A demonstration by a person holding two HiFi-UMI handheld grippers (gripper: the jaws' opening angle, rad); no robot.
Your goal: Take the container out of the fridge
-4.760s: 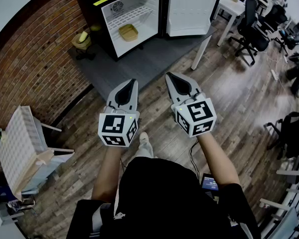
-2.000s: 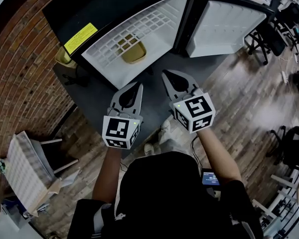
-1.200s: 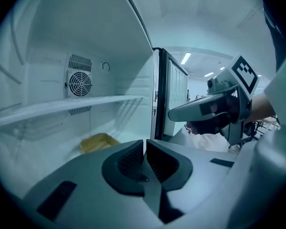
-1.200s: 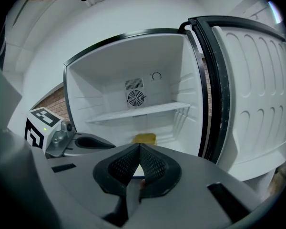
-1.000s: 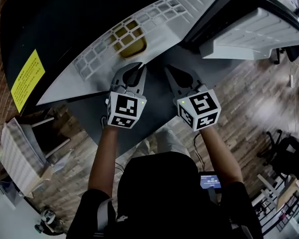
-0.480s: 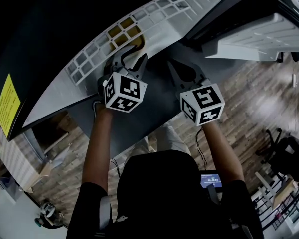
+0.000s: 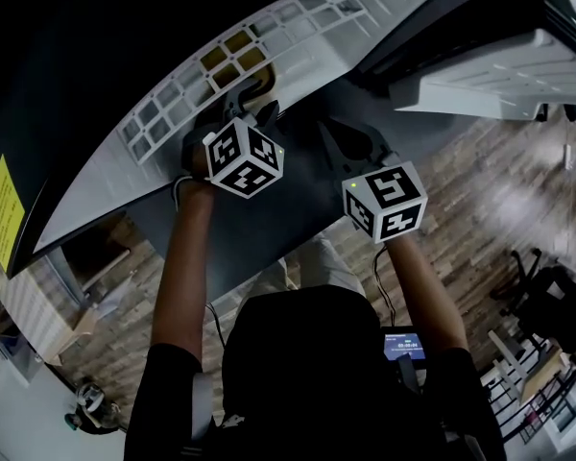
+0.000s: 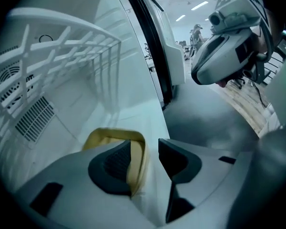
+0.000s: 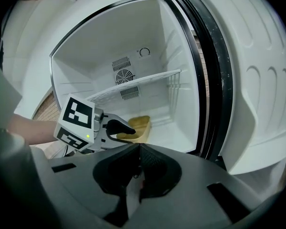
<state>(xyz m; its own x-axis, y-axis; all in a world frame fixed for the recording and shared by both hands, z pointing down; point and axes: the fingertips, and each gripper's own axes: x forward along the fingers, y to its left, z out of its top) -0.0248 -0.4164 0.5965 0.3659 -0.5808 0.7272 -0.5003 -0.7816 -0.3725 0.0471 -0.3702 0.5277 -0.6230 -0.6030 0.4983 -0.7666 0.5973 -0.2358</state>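
Fridge (image 9: 86, 46), one: black case, smooth white plastic lining, door open. White wire grid shelf (image 9: 148, 80), one. Grey left gripper (image 8: 145, 149): jaws just opened wide, straddling the near wall of the one shallow yellow plastic container (image 8: 109, 135) on the fridge floor beneath the shelf. Right gripper (image 9: 139, 151): jaws together, empty.

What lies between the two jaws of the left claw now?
One wall of the yellow container, seen in the left gripper view. The left claw has just been opening its jaws; they stand apart, astride that wall.
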